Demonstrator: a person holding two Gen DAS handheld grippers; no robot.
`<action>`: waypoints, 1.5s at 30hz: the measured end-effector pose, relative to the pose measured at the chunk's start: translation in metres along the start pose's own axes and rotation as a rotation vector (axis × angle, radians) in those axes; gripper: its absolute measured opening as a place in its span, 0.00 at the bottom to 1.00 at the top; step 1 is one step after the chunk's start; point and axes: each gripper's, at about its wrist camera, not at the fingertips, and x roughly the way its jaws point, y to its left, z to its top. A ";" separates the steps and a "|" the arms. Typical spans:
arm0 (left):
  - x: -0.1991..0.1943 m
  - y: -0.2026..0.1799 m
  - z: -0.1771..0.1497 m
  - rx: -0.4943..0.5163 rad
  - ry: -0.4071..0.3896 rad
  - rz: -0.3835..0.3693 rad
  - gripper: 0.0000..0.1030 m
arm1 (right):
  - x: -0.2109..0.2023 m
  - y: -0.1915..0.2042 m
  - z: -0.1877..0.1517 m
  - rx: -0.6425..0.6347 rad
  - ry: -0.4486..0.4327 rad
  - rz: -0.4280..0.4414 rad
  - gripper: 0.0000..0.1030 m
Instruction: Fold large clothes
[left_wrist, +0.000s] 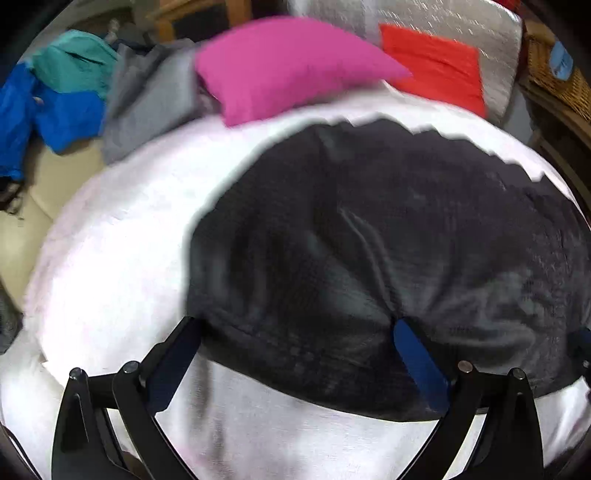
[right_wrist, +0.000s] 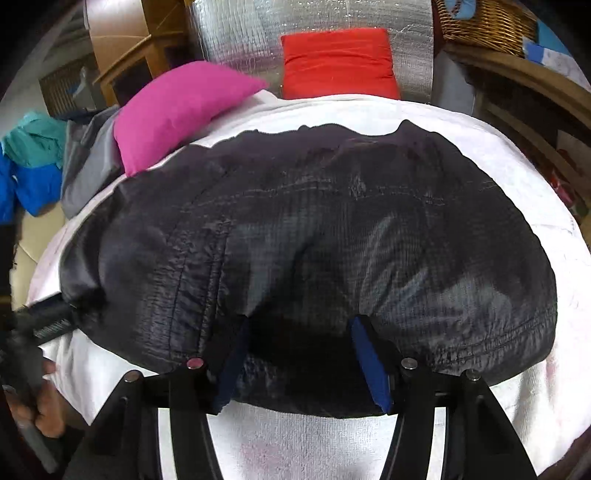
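Note:
A dark grey-black quilted jacket (left_wrist: 388, 240) lies on a white towel (left_wrist: 110, 258) over a couch; it also shows in the right wrist view (right_wrist: 314, 240). My left gripper (left_wrist: 295, 325) is wide open at the jacket's near left edge, its blue pads (left_wrist: 417, 362) resting at the fabric. My right gripper (right_wrist: 299, 325) is open at the near edge, fingers spread with fabric draped over the tips and a fold between them. The left gripper also appears at the left of the right wrist view (right_wrist: 48, 321), at the jacket's left corner.
A pink cushion (left_wrist: 284, 66) and a red cushion (left_wrist: 432, 62) sit at the back against a silver padded backrest (right_wrist: 332, 22). A heap of blue, teal and grey clothes (left_wrist: 70, 88) lies at the left. A wicker basket (right_wrist: 487, 22) stands at the right.

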 end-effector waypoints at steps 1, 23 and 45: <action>-0.010 0.001 0.000 0.003 -0.048 0.020 1.00 | -0.008 -0.006 0.001 0.033 -0.027 0.021 0.57; -0.165 0.008 -0.019 0.044 -0.317 -0.011 1.00 | -0.120 -0.024 -0.033 0.067 -0.217 -0.181 0.65; -0.381 0.014 -0.066 0.111 -0.570 -0.033 1.00 | -0.319 0.062 -0.079 0.038 -0.383 -0.174 0.72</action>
